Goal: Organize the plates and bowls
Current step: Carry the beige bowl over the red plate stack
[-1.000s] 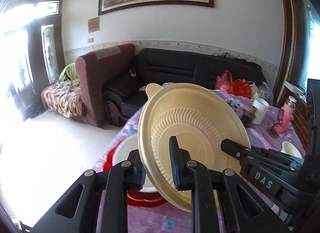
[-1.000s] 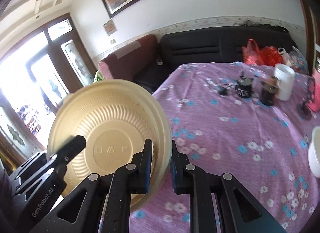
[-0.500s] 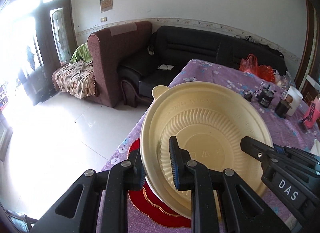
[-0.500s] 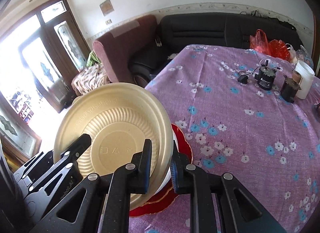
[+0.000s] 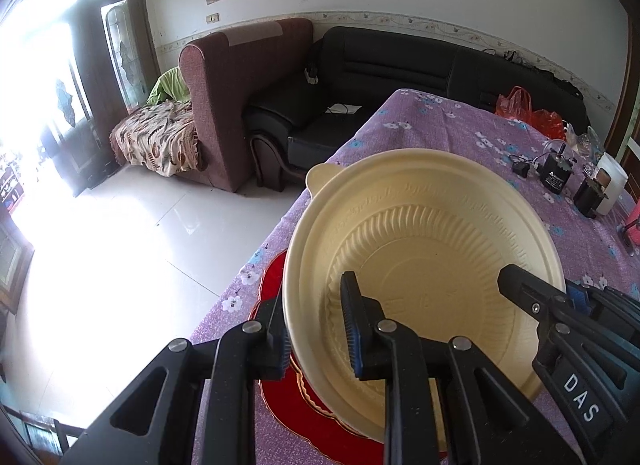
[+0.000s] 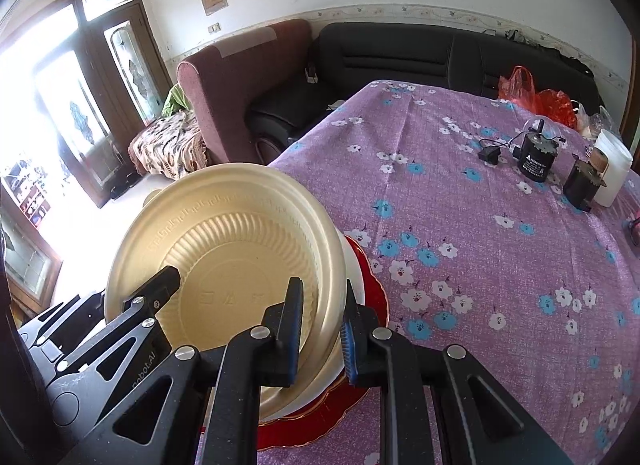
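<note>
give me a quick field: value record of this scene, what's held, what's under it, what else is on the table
held item: beige plastic bowl, tilted
left hand-held gripper: clamped on the bowl's rim, jaws opening slightly
right hand-held gripper: shut on the opposite rim
under the bowl: red plate with a white dish on it
surface: purple floral tablecloth
far side of table: black jar, white cup, red plastic bags

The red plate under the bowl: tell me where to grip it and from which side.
Take the red plate by its scalloped gold-edged rim, coming in from the table-edge side near the grippers. It lies flat on the purple tablecloth and the beige bowl covers its middle, so probably only that thin rim is free.
</note>
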`<action>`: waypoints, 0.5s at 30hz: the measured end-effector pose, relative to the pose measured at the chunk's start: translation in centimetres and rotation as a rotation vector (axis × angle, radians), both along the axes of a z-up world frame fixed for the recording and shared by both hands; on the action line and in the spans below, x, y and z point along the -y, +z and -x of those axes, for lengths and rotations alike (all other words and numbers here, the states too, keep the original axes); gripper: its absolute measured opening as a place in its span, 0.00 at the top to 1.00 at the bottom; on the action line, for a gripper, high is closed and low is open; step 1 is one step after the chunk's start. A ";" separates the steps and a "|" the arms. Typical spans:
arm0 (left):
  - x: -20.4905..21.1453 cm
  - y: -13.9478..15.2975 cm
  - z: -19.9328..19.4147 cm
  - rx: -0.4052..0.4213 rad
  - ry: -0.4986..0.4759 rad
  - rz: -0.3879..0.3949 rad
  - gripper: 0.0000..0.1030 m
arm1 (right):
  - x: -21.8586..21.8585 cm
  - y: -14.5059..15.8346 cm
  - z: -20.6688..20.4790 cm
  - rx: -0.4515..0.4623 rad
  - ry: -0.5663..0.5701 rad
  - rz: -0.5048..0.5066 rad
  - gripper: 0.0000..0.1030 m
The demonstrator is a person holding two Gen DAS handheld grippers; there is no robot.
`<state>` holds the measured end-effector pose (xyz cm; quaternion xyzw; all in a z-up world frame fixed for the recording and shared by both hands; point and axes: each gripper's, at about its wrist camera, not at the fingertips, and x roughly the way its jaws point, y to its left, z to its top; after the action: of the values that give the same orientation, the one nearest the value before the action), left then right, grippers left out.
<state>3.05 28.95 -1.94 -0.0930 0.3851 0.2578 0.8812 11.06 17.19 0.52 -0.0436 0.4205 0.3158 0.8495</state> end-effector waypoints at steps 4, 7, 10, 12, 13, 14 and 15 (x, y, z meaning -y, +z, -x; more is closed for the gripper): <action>-0.1 0.0 0.2 -0.006 0.012 -0.003 0.69 | -0.1 -0.2 0.1 0.016 -0.001 0.015 0.82; -0.3 0.4 0.6 0.010 0.026 -0.008 0.57 | -0.2 -0.2 0.3 0.029 0.001 0.019 0.82; -0.4 0.6 0.8 0.018 0.031 -0.006 0.56 | -0.2 -0.1 0.4 0.031 0.000 0.019 0.82; -0.4 0.6 0.9 0.019 0.030 0.000 0.56 | -0.2 -0.1 0.4 0.030 0.001 0.018 0.82; -0.4 0.5 0.9 0.018 0.032 0.001 0.56 | -0.2 -0.1 0.4 0.030 0.000 0.017 0.82; -0.4 0.5 0.9 0.019 0.031 0.003 0.56 | -0.1 -0.2 0.3 0.029 -0.001 0.014 0.82; -0.4 0.5 1.0 0.020 0.032 0.005 0.56 | -0.1 -0.2 0.3 0.027 -0.001 0.011 0.82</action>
<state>2.05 29.31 -1.48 -0.1042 0.3755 0.2701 0.8805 10.78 17.26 0.34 -0.0524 0.4107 0.3126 0.8549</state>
